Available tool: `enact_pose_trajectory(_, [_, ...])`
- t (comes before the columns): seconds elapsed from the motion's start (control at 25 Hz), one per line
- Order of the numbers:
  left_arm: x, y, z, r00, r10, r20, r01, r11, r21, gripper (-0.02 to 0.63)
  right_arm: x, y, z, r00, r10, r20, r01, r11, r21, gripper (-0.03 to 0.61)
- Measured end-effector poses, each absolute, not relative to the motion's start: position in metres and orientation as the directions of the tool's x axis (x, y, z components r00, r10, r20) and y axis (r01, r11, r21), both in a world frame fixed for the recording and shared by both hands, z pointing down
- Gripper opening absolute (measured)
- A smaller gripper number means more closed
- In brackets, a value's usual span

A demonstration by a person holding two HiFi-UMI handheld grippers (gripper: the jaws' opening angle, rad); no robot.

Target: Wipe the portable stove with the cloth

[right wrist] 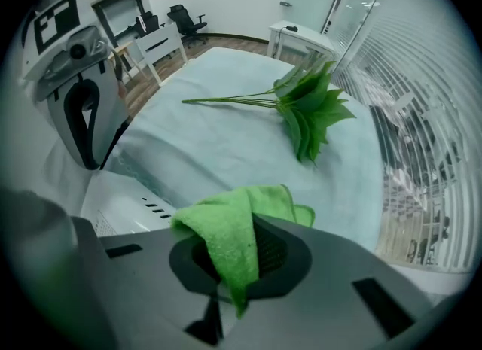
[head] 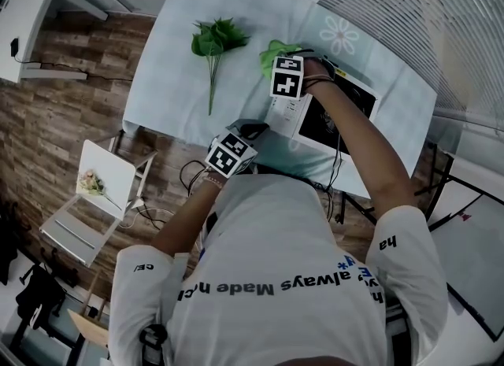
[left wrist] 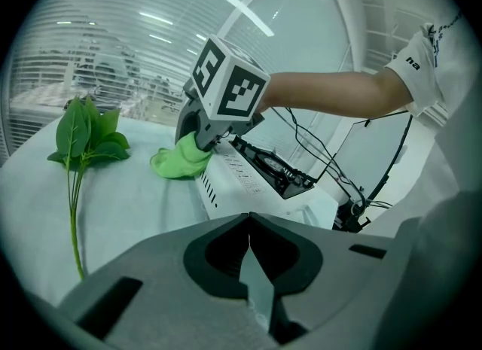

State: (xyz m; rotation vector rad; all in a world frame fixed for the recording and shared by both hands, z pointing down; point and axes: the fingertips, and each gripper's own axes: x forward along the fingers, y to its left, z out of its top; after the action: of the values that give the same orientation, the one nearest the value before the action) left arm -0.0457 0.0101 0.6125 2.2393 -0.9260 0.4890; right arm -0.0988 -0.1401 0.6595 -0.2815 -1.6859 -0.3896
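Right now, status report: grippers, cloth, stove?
Right gripper shut on green cloth, at end of portable stove. Left gripper shut, empty. Leafy sprig lies apart, nothing blocking.

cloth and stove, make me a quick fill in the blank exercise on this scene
1. The right gripper is shut on a ____ cloth.
2. The left gripper is empty, its jaws ____.
3. In the head view, the sprig lies on the table to the ____ of the stove.
4. The stove's casing is ____ in colour.

Missing words: green; shut; left; white
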Motion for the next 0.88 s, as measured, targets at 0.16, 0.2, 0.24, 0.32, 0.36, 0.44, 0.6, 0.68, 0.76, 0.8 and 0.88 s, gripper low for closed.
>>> enact_pose_trajectory(0.16, [-0.05, 0.017, 0.611, 0.67, -0.491, 0.557, -0.738, -0.526, 0.423, 0.012, -0.098, -0.11, 0.659, -0.137, 0.007, 0.991, 0.429, 0.902, 0.053, 0.023])
enact_pose_trajectory(0.2, [-0.051, 0.018, 0.611, 0.667, -0.492, 0.56, -0.74, -0.523, 0.422, 0.012, -0.097, -0.102, 0.658, -0.133, 0.018, 0.991, 0.438, 0.898, 0.042, 0.023])
enact_pose_trajectory(0.24, [-0.052, 0.02, 0.611, 0.664, -0.493, 0.562, -0.743, -0.521, 0.42, 0.012, -0.097, -0.094, 0.658, -0.128, 0.028, 0.991, 0.445, 0.895, 0.032, 0.023])
enact_pose_trajectory(0.32, [-0.056, 0.023, 0.612, 0.657, -0.496, 0.567, -0.749, -0.515, 0.417, 0.012, -0.097, -0.078, 0.658, -0.123, 0.044, 0.991, 0.458, 0.889, 0.017, 0.023])
enact_pose_trajectory(0.36, [-0.058, 0.024, 0.612, 0.653, -0.499, 0.569, -0.752, -0.512, 0.415, 0.012, -0.097, -0.071, 0.658, -0.122, 0.05, 0.991, 0.463, 0.887, 0.012, 0.023])
enact_pose_trajectory(0.44, [-0.063, 0.027, 0.613, 0.645, -0.505, 0.573, -0.76, -0.503, 0.412, 0.012, -0.097, -0.058, 0.658, -0.119, 0.062, 0.991, 0.468, 0.884, 0.001, 0.023])
enact_pose_trajectory(0.6, [-0.073, 0.029, 0.616, 0.629, -0.513, 0.584, -0.773, -0.488, 0.404, 0.012, -0.097, -0.031, 0.657, -0.123, 0.094, 0.988, 0.475, 0.88, -0.025, 0.023])
enact_pose_trajectory(0.68, [-0.077, 0.03, 0.617, 0.622, -0.515, 0.59, -0.779, -0.484, 0.399, 0.012, -0.096, -0.014, 0.656, -0.122, 0.121, 0.985, 0.482, 0.875, -0.048, 0.023])
enact_pose_trajectory(0.76, [-0.081, 0.029, 0.616, 0.617, -0.515, 0.596, -0.783, -0.483, 0.393, 0.012, -0.095, 0.001, 0.654, -0.121, 0.141, 0.983, 0.486, 0.872, -0.065, 0.023])
enact_pose_trajectory(0.8, [-0.083, 0.028, 0.615, 0.615, -0.514, 0.598, -0.784, -0.484, 0.389, 0.012, -0.096, 0.006, 0.653, -0.126, 0.146, 0.981, 0.483, 0.873, -0.068, 0.023])
enact_pose_trajectory(0.88, [-0.087, 0.026, 0.613, 0.615, -0.518, 0.594, -0.784, -0.484, 0.388, 0.012, -0.099, 0.01, 0.65, -0.166, 0.148, 0.975, 0.457, 0.888, -0.057, 0.023])
